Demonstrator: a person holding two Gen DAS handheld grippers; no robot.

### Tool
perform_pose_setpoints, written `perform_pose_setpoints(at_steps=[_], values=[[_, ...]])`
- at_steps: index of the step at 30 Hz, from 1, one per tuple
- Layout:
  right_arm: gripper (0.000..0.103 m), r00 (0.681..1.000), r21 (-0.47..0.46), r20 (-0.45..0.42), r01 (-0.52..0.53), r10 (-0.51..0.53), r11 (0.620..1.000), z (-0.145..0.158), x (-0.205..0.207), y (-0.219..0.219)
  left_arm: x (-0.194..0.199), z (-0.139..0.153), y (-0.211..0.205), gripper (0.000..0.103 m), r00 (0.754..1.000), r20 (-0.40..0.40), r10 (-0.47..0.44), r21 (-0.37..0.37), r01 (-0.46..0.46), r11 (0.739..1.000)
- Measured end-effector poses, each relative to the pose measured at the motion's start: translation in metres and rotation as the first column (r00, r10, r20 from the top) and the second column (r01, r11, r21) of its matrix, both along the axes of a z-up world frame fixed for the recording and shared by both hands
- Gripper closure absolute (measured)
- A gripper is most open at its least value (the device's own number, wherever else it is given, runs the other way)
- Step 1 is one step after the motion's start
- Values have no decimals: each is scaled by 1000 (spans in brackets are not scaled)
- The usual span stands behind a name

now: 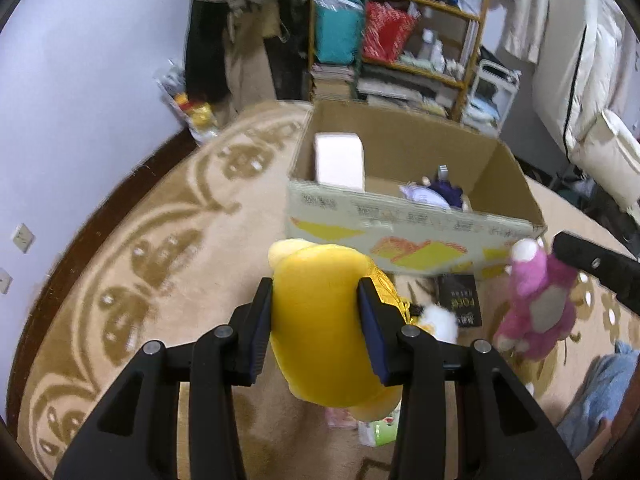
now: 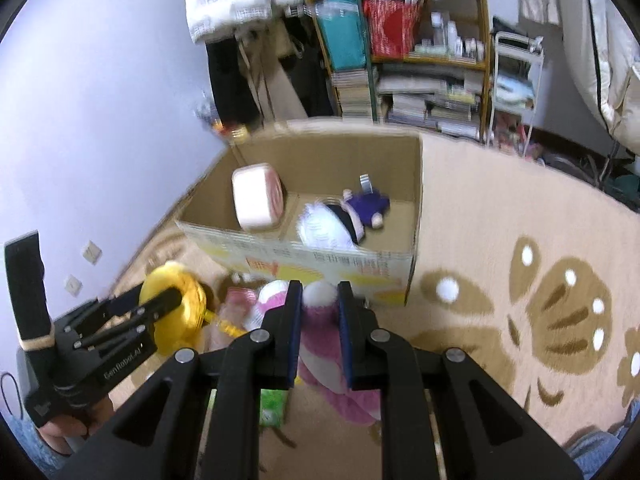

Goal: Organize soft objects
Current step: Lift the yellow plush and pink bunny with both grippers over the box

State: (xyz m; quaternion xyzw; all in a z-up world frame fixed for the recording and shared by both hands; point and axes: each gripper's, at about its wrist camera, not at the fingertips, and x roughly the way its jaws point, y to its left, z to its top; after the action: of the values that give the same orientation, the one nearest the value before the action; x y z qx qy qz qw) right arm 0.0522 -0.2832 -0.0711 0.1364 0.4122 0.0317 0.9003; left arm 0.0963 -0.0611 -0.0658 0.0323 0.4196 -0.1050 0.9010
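While the left gripper clamped the yellow plush at lower centre and the right gripper pinched the pink plush, both hung short of the cardboard box; lifting clear of its near wall before release looked wise.

Open cardboard box on the carpet, before the shelf. Inside: cushion at left, doll at right. Before the box, two plush toys held off the carpet: duck toy left, bear toy right.
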Motion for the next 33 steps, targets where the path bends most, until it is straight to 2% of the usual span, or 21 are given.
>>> perform_pose_setpoints(at_steps=[4, 8, 12, 16, 26, 29, 33], values=[[86, 994, 12, 108, 10, -11, 1000, 25, -3, 0, -6, 23, 3, 64, 997, 80, 10, 12, -11, 1000], [86, 984, -6, 179, 15, -13, 1000, 47, -1, 1, -8, 46, 0, 64, 986, 165, 9, 33, -14, 999], [86, 973, -18, 230, 18, -13, 1000, 64, 9, -1, -1, 63, -4, 64, 978, 210, 12, 24, -18, 1000], [86, 964, -34, 265, 23, -14, 999, 77, 23, -3, 9, 74, -14, 63, 966, 260, 1, 52, -16, 999], [86, 960, -98, 279, 7, 21, 995, 77, 53, -2, 45, 91, -44, 63, 950, 307, -47, 59, 30, 998], [86, 958, -102, 286, 0, 29, 995, 76, 58, -2, 52, 88, -54, 63, 948, 312, -63, 77, 41, 996], [85, 959, -81, 283, -6, 29, 997, 68, 67, -6, 63, 75, -61, 63, 957, 283, -70, 83, 48, 995]])
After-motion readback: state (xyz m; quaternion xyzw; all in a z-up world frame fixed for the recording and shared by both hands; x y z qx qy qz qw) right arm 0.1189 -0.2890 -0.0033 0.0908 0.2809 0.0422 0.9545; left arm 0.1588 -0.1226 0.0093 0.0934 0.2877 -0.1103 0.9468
